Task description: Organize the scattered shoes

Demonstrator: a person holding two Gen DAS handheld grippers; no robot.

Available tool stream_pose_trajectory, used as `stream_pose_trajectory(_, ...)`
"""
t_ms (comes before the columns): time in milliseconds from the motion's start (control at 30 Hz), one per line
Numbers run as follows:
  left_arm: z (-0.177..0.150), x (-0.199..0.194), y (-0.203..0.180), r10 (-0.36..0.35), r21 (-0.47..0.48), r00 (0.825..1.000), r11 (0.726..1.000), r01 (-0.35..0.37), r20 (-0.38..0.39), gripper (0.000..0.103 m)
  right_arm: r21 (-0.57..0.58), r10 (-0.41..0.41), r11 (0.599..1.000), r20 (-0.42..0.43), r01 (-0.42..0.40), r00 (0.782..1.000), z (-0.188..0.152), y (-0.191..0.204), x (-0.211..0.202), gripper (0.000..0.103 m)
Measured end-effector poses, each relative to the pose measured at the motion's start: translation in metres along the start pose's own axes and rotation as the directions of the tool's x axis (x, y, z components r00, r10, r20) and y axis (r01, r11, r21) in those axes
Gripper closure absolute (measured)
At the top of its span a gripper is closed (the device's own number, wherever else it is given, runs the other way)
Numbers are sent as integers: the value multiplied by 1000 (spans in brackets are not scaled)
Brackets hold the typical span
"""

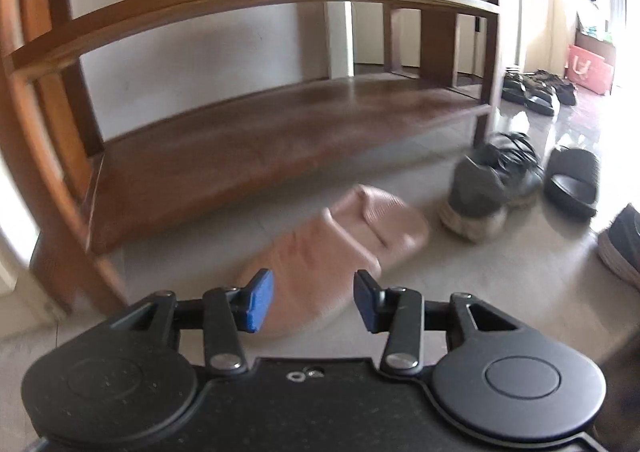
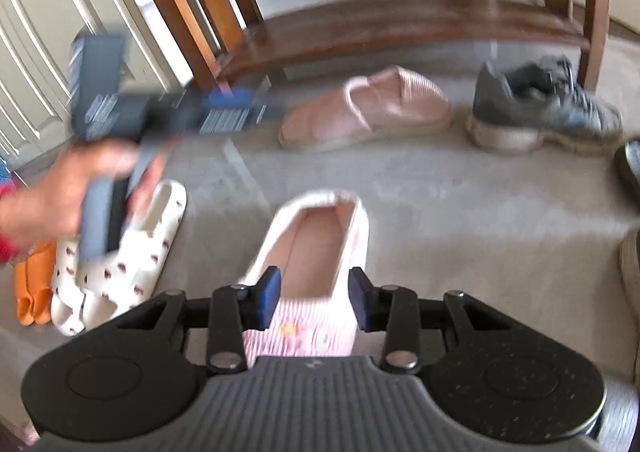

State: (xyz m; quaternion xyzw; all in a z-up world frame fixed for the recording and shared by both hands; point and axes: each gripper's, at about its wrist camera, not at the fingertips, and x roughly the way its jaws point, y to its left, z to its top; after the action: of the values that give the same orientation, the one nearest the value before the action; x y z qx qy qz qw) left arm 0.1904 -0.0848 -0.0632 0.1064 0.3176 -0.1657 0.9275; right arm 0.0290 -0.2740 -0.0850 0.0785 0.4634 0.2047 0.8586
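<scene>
On the floor in front of the wooden shoe rack [image 1: 280,124] the shoes lie scattered, and the lower shelf of the rack shows no shoe on it, so by my judgement most of the organizing remains. The dusty-pink slipper [image 1: 336,248], the grey sneaker [image 1: 492,188] and the black slide [image 1: 572,180] lie apart on the tiles. The right wrist view shows also a white patterned slide [image 2: 120,256] and an orange one [image 2: 32,288].

Your left gripper [image 1: 314,300] is wide apart and holds nothing; the dusty-pink slipper lies just ahead, its heel between the pads. Your right gripper [image 2: 314,300] is also wide and holds nothing, over the striped pink slipper [image 2: 316,252], which lies just below its fingers.
</scene>
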Motion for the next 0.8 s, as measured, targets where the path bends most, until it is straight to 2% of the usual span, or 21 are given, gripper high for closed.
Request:
stream_pose_trajectory(167, 9, 45, -12, 13, 9, 998, 1000, -12, -57, 60, 37, -52, 998, -83, 55, 995, -16, -4, -15, 61)
stream_pose_trajectory(300, 17, 81, -21, 23, 17, 994, 1000, -22, -103, 60, 79, -100, 990, -176, 116, 979, -11, -13, -23, 61)
stream_pose_trajectory(400, 15, 103, -22, 58, 15, 988, 998, -56, -143, 72, 40, -138, 988, -177, 147, 975, 7, -13, -22, 61)
stream_pose_trajectory(433, 13, 104, -22, 70, 23, 987, 997, -67, -142, 76, 22, -152, 987, -165, 158, 975, 16, -13, -20, 61)
stream_pose_trajectory(467, 10, 105, -22, 82, 31, 987, 996, -78, -140, 85, 7, -163, 986, -149, 166, 975, 23, -11, -17, 61)
stream_pose_trajectory(533, 5, 101, -19, 109, 43, 985, 994, -104, -135, 91, -19, -183, 983, -116, 182, 976, 37, -5, -11, 61)
stream_pose_trajectory(633, -4, 91, 1, 95, -63, 979, 992, -108, -183, 93, -56, -211, 977, -66, 208, 975, 57, 3, -1, 61)
stream_pose_trajectory(700, -9, 82, 15, 78, -134, 975, 985, -108, -210, 93, -63, -218, 975, -62, 214, 974, 63, 6, 3, 61)
stream_pose_trajectory(800, -25, 58, 36, 51, -239, 965, 964, -115, -259, 93, -83, -221, 973, -62, 216, 973, 67, 15, 7, 61)
